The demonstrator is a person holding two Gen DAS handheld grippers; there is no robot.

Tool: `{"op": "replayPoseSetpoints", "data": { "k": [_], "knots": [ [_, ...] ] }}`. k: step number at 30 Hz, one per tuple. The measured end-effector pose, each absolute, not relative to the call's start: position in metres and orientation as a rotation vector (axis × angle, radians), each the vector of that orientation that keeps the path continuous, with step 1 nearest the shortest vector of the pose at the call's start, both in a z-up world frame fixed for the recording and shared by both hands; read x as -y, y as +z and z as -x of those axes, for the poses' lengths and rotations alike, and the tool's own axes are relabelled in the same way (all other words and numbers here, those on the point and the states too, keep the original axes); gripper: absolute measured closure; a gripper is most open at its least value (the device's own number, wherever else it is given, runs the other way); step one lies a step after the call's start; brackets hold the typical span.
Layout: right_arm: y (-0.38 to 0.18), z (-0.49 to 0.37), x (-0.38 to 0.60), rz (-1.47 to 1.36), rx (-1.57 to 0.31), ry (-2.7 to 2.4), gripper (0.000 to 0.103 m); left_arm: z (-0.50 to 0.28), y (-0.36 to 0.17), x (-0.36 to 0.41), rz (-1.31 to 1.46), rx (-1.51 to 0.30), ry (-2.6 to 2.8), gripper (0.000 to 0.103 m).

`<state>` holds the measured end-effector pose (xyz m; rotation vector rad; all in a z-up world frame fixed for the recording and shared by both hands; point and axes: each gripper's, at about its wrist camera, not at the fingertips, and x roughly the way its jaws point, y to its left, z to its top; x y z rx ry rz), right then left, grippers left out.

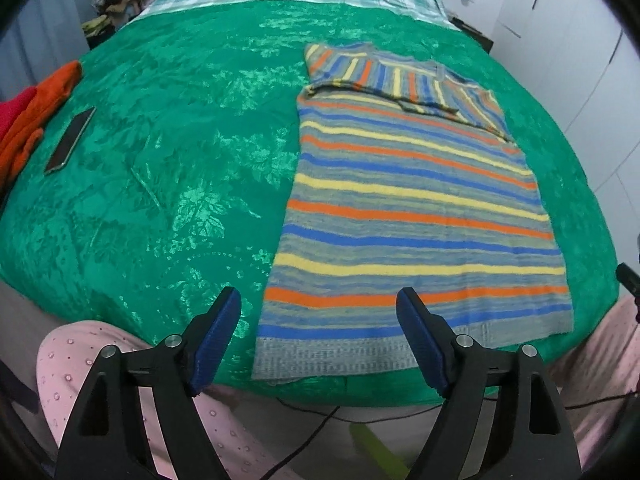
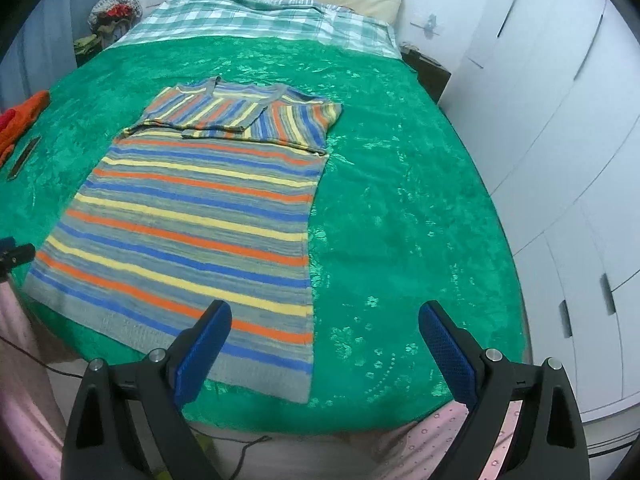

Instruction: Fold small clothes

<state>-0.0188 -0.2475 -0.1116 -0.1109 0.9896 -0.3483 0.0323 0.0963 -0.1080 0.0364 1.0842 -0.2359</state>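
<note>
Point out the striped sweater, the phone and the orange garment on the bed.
Striped sweater (image 1: 416, 208): left wrist view, middle of its flat body.
Phone (image 1: 70, 140): left wrist view, centre of its dark screen.
Orange garment (image 1: 40, 108): left wrist view, on its middle, at the bed's left edge.

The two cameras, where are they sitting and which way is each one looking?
Left wrist: on the left gripper, jaws open, looking down over the near bed edge at the striped sweater; pink-clad legs show below.
Right wrist: on the right gripper, jaws open, looking down at the green bedspread; pink legs again.
Both share the sweater, bedspread, phone and white wardrobe.
</note>
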Motion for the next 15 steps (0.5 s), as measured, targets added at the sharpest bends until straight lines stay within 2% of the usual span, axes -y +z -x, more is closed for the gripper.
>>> {"op": "replayPoseSetpoints", "data": {
  "k": [15],
  "knots": [
    [-0.102, 0.024, 0.251, 0.153, -0.958, -0.409, 0.008, -0.031, -0.113, -0.095, -0.069, -1.095, -0.204, 0.019]
  ]
}}
